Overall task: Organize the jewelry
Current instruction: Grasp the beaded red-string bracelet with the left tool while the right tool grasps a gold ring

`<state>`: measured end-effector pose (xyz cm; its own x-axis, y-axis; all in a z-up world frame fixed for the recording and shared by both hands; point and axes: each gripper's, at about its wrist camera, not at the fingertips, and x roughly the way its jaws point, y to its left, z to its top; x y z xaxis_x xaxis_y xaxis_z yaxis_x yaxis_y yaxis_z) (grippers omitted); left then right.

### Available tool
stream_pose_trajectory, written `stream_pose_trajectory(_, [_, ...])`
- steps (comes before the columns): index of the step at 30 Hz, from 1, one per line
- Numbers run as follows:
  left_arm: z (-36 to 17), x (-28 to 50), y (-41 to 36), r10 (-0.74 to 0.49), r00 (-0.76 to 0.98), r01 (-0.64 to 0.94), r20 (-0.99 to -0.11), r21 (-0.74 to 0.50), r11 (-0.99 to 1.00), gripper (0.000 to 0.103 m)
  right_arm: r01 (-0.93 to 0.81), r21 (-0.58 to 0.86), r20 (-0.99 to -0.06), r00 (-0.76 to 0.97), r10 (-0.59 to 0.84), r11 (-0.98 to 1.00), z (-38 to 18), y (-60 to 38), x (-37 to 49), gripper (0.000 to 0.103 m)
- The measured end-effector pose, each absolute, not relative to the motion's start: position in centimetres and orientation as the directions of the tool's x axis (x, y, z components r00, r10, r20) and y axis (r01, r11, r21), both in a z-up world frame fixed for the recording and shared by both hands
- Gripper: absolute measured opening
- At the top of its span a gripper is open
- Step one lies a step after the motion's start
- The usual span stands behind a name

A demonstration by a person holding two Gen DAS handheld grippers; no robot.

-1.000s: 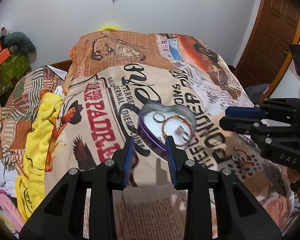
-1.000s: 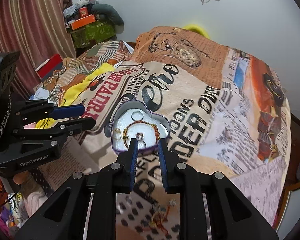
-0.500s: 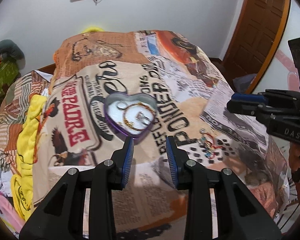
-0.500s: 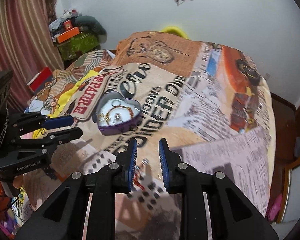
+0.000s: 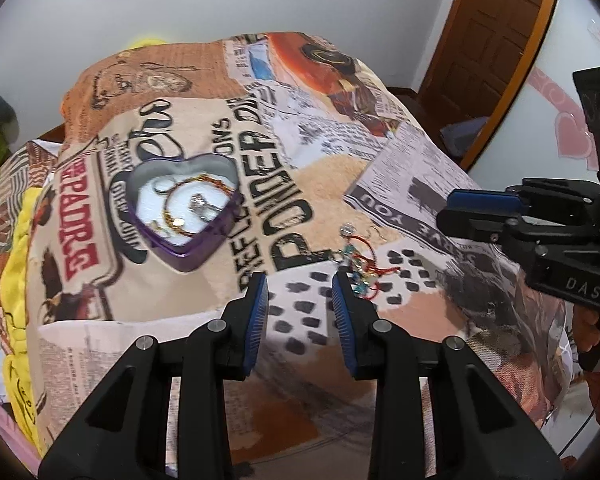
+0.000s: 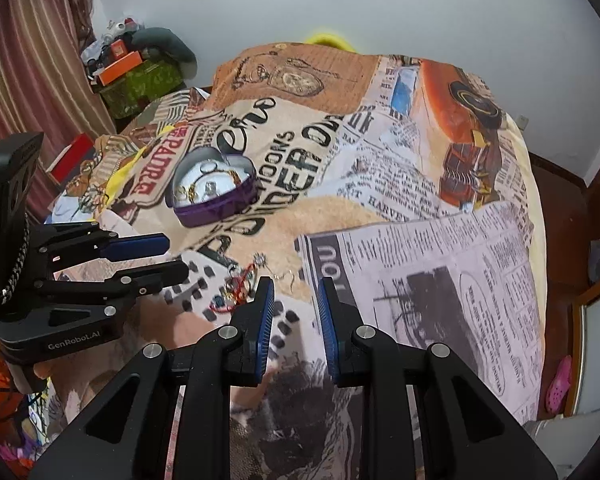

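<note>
Left wrist view shows a soft blanket [image 5: 340, 176] with printed newspaper words and pictures on it. It looks fuzzy and a bit lumpy. On it sits a heart-shaped tin [image 5: 182, 210]. The tin is purple on the outside, shiny metal on its inner wall, and has a white pad at the bottom. Inside the tin lie a thin gold and red bracelet [image 5: 198, 206] in a round loop, a small silver ring [image 5: 201, 202] and a thin silver hoop [image 5: 162, 188].

A little tangle of jewelry [image 5: 358, 260] lies loose on the blanket, well apart from the tin. It has red string, tiny blue-green beads and small shiny bits. It sits on the part of the blanket with black dots, just past the tip of the left claw's right finger.

The left claw [image 5: 300, 280] is black hard plastic with blue ridged pads. Its fingers are apart and hold nothing.

From the right wrist view, the right claw [image 6: 295, 286] looks the same, black with blue pads. Its fingers are apart too and are empty. The tangle of jewelry [image 6: 240, 284] lies just to the left of its left finger, and the tin [image 6: 214, 190] sits farther up the blanket.
</note>
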<state>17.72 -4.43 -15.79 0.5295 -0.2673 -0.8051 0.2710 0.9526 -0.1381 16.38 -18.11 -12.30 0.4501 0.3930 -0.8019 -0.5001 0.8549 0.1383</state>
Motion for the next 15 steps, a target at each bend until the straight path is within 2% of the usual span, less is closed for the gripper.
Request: stream_pose_trajectory(15, [-17.3,17.9,-7.9,-0.276,0.507,0.352,-0.817,-0.096,0.931,0.032,-0.475,0.197,-0.815,0.407,0.412,0.858,-14.0,-19.2,16.4,0.020])
